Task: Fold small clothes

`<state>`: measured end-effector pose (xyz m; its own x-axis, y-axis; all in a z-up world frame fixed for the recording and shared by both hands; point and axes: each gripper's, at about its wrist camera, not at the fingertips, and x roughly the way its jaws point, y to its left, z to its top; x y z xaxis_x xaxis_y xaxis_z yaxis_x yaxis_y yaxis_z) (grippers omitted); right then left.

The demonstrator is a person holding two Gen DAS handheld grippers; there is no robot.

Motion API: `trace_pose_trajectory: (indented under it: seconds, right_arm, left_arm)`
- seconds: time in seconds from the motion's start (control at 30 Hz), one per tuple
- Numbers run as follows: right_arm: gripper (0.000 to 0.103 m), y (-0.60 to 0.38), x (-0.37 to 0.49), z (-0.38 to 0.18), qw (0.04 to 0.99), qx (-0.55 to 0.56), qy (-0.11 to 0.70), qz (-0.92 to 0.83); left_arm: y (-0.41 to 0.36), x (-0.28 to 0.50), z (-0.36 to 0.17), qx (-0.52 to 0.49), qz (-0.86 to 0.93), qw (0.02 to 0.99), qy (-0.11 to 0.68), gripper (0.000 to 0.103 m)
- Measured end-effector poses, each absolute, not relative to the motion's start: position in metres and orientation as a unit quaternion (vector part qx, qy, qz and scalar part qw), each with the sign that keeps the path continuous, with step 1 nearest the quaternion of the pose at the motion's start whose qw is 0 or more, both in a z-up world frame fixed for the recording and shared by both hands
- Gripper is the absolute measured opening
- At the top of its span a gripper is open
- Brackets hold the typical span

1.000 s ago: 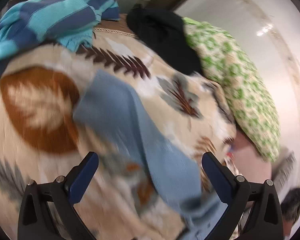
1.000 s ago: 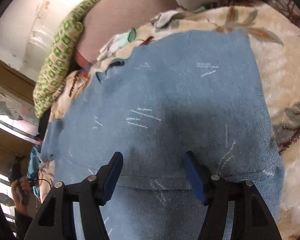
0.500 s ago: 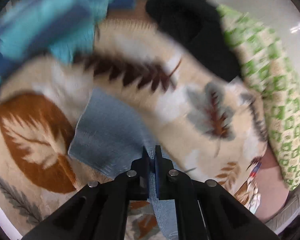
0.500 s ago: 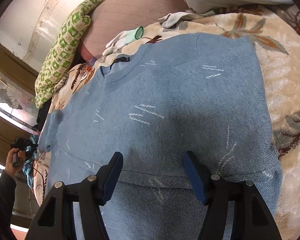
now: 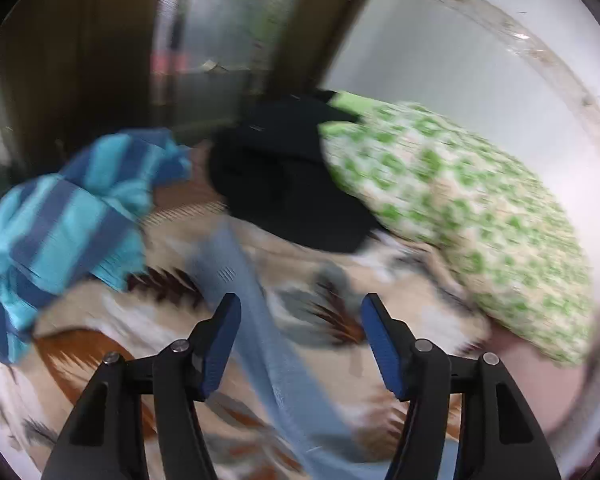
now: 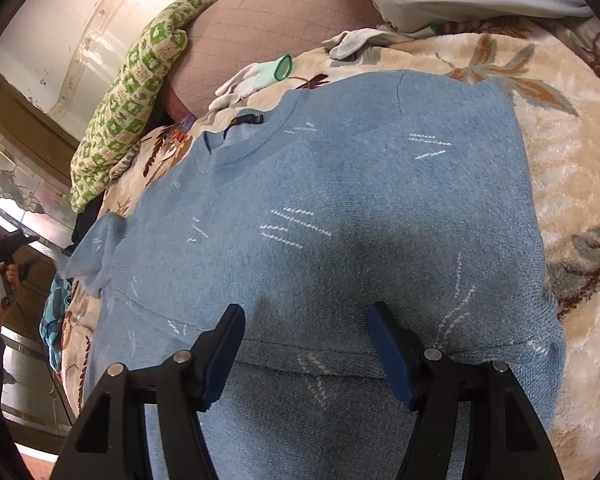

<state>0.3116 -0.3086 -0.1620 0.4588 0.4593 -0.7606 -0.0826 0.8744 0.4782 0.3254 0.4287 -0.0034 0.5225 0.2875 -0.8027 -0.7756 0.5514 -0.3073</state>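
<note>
A light blue knit sweater (image 6: 340, 208) with small white stitch marks lies flat on a leaf-patterned blanket (image 6: 560, 184), neck toward the far side. My right gripper (image 6: 306, 344) is open and hovers just above the sweater's folded lower part. One sleeve (image 5: 252, 312) stands raised and blurred in the left wrist view, running between the open fingers of my left gripper (image 5: 300, 340). The left gripper is lifted above the blanket (image 5: 100, 320) and holds nothing. The sleeve's end (image 6: 88, 256) sticks up at the sweater's left.
A turquoise and navy striped garment (image 5: 68, 216), a black garment (image 5: 284, 184) and a green-patterned pillow (image 5: 460, 204) lie at the blanket's far side. White gloves (image 6: 256, 76) and a pink cushion (image 6: 268, 28) lie beyond the sweater's neck. A wooden cabinet stands behind.
My left gripper shut on the sleeve half a second ago, then rose and opened, and the sleeve now stands loose between its fingers. The right gripper has stayed open over the sweater.
</note>
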Motion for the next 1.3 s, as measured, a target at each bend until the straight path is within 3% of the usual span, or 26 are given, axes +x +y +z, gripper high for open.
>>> trace_pose_trajectory:
  seconds: [0.13,0.37,0.53,0.57,0.6,0.63,0.77,0.87,0.9,0.93,1.0,1.13,1.27,1.3]
  right_arm:
    - [0.068,-0.308,0.311,-0.162,0.835,0.189,0.491,0.165]
    - [0.075,-0.301,0.309,-0.162,0.844,0.169,0.481,0.166]
    - [0.077,-0.291,0.306,-0.161,0.855,0.132,0.476,0.161]
    - [0.077,-0.291,0.306,-0.161,0.854,0.134,0.475,0.162]
    - [0.077,-0.293,0.306,-0.161,0.854,0.137,0.475,0.165]
    - [0.077,-0.295,0.306,-0.161,0.853,0.142,0.474,0.168]
    - [0.077,-0.297,0.305,-0.162,0.853,0.145,0.470,0.176]
    - [0.077,-0.294,0.304,-0.162,0.855,0.137,0.470,0.172]
    - [0.077,-0.293,0.304,-0.161,0.856,0.134,0.470,0.170]
    - [0.077,-0.293,0.303,-0.161,0.856,0.132,0.471,0.170]
    - [0.077,-0.293,0.304,-0.161,0.855,0.132,0.472,0.173]
    - [0.077,-0.297,0.304,-0.162,0.853,0.144,0.470,0.178]
    - [0.077,-0.294,0.303,-0.160,0.855,0.137,0.471,0.169]
    - [0.077,-0.293,0.304,-0.160,0.854,0.135,0.473,0.166]
  left_arm:
    - [0.429,0.298,-0.022,-0.378,0.302,0.801,0.353,0.064]
    - [0.358,0.297,-0.083,-0.418,0.145,0.749,0.494,0.065]
    - [0.353,0.321,-0.100,-0.453,0.156,0.723,0.497,0.063]
    - [0.354,0.326,-0.102,-0.461,0.159,0.720,0.494,0.059]
    - [0.354,0.332,-0.099,-0.455,0.159,0.724,0.493,0.026]
    - [0.350,0.337,-0.095,-0.442,0.158,0.730,0.496,0.000]
    - [0.360,0.377,-0.066,-0.405,0.194,0.784,0.428,0.000]
    - [0.374,0.398,-0.077,-0.417,0.213,0.775,0.424,0.001]
    - [0.374,0.389,-0.079,-0.427,0.199,0.778,0.417,0.008]
    - [0.375,0.381,-0.080,-0.437,0.172,0.782,0.410,0.038]
    - [0.383,0.341,-0.081,-0.458,0.137,0.790,0.385,0.081]
    - [0.444,0.252,-0.092,-0.503,0.168,0.795,0.295,0.084]
    - [0.501,0.233,-0.123,-0.539,0.173,0.768,0.299,0.081]
    - [0.510,0.238,-0.125,-0.543,0.167,0.766,0.300,0.076]
